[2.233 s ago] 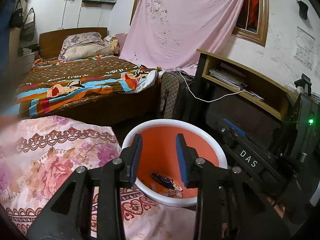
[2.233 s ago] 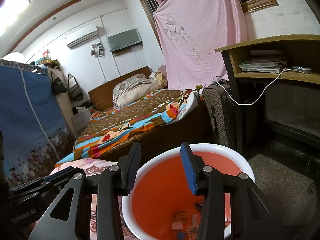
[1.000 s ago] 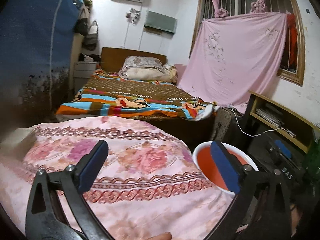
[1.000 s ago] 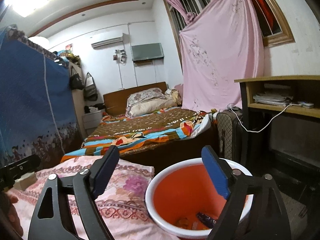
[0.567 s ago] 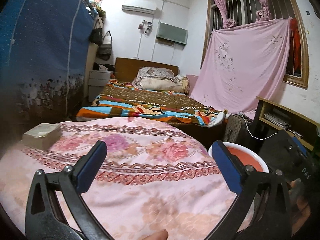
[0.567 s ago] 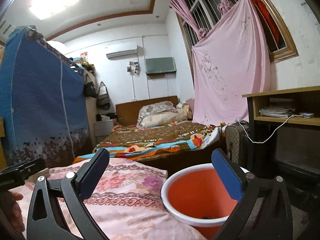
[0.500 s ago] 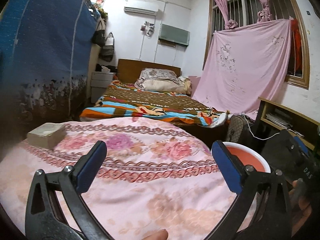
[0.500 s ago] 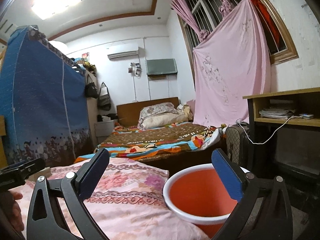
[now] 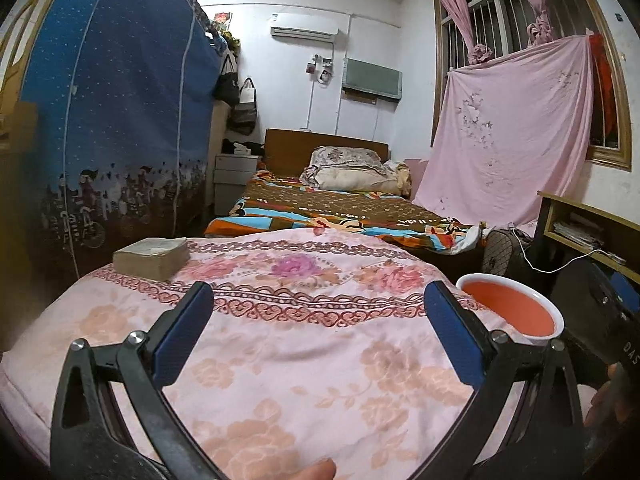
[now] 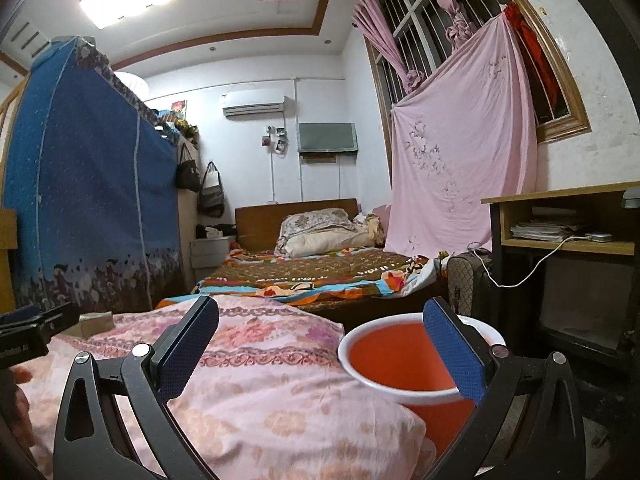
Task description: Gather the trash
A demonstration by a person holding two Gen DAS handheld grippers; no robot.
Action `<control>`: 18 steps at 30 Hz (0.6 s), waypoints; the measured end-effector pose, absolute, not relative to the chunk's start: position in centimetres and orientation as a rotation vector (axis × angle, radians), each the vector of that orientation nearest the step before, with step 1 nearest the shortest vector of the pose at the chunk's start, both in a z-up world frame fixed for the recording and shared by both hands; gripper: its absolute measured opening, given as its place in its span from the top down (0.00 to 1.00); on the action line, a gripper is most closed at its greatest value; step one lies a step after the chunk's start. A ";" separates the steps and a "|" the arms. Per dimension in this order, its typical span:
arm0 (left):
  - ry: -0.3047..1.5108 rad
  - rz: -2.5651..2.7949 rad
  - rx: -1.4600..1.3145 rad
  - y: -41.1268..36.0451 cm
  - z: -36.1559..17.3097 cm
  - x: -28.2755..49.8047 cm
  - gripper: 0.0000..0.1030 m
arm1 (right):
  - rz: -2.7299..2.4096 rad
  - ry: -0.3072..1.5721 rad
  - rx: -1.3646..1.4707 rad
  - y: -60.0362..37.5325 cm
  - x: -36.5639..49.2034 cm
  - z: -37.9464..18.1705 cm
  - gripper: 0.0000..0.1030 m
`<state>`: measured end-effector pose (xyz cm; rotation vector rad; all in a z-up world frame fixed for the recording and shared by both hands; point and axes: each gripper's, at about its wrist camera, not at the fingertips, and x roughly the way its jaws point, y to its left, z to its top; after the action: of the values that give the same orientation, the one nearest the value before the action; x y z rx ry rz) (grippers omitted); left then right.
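Observation:
An orange bin with a white rim stands on the floor at the right edge of a pink floral cloth. It also shows in the right wrist view; its contents are hidden from here. My left gripper is wide open and empty above the cloth. My right gripper is wide open and empty, its right finger in front of the bin rim. No loose trash shows on the cloth.
A tan block like a book or tissue pack lies at the cloth's far left. A bed with a colourful blanket stands behind. A wooden shelf desk and a dark suitcase are at right.
Both grippers have opened wide and pulled back and up from over the bin. The left view swung left over the cloth, bringing the tan block into sight.

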<state>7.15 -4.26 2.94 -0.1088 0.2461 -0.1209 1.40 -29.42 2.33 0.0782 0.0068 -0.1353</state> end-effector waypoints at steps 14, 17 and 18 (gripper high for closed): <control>0.224 -0.107 -0.076 -4.1 2.8 6.3 0.11 | -0.141 0.009 0.063 -28.9 1.1 2.0 0.00; 0.222 -0.107 -0.074 -4.2 2.8 6.1 0.11 | -0.140 0.010 0.063 -28.9 1.0 2.0 0.00; 0.222 -0.107 -0.074 -4.2 2.8 6.1 0.11 | -0.141 0.010 0.063 -28.9 1.0 2.0 0.00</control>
<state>6.11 -4.16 2.80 -0.0738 0.2220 -0.1070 1.02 -28.91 1.99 0.0629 0.0103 -0.1408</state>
